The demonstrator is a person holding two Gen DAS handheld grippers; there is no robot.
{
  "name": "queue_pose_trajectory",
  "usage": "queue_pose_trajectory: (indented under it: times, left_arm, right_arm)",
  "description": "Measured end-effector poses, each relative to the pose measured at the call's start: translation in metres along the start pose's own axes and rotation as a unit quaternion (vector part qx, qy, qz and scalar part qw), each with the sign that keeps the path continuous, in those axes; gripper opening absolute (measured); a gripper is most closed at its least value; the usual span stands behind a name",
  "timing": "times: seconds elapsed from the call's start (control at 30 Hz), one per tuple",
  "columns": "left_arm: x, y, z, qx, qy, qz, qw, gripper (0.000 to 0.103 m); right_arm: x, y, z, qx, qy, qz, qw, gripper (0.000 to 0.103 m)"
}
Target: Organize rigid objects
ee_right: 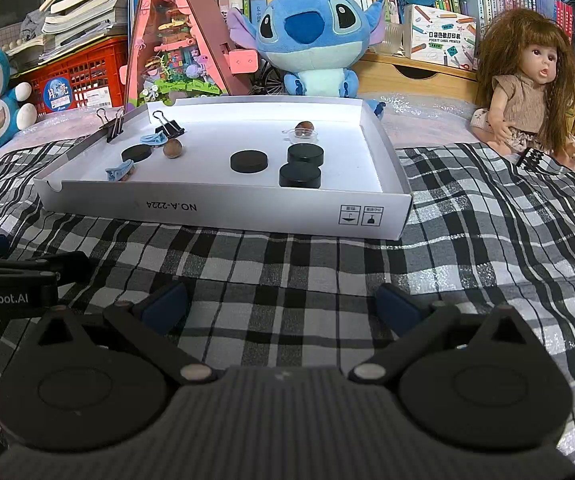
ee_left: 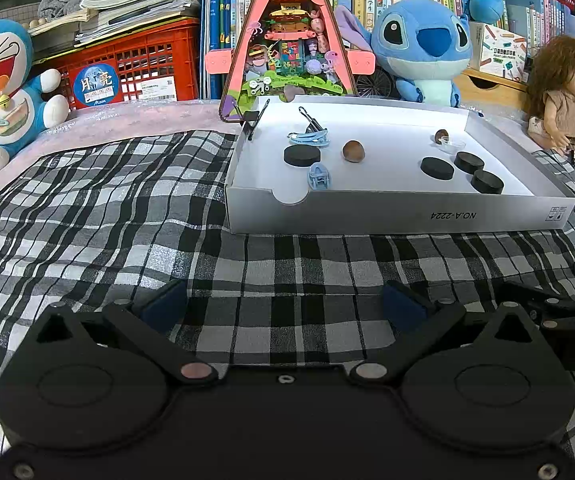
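Lying ahead of both sets of jaws, a white tray (ee_right: 223, 210) held four black discs (ee_right: 248, 161), two brown nuts (ee_right: 172, 147), blue clips (ee_right: 119, 171) and a black binder clip (ee_right: 166, 123). Left gripper (ee_left: 285, 306) and right gripper (ee_right: 283, 304) hovered over the checked cloth (ee_right: 487, 240), jaws wide, holding nothing. Plush toys (ee_right: 311, 28) and a doll (ee_right: 527, 80) sat beyond the tray.
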State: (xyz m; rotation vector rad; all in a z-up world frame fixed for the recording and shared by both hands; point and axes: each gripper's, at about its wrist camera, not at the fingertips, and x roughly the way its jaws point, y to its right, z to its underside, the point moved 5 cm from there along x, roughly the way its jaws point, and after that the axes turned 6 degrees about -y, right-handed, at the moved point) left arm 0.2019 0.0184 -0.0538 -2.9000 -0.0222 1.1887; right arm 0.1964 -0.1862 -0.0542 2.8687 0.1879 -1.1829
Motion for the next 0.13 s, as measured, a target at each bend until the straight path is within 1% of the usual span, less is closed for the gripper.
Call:
queue_pose_trajectory:
  times: [0.13]
  left_arm:
    - [-0.0002,0.0003,-0.0001,0.0,0.0,0.0,1.0,0.103]
  right_arm:
    - [0.0,0.0,0.0,0.0,0.0,0.0,1.0,0.103]
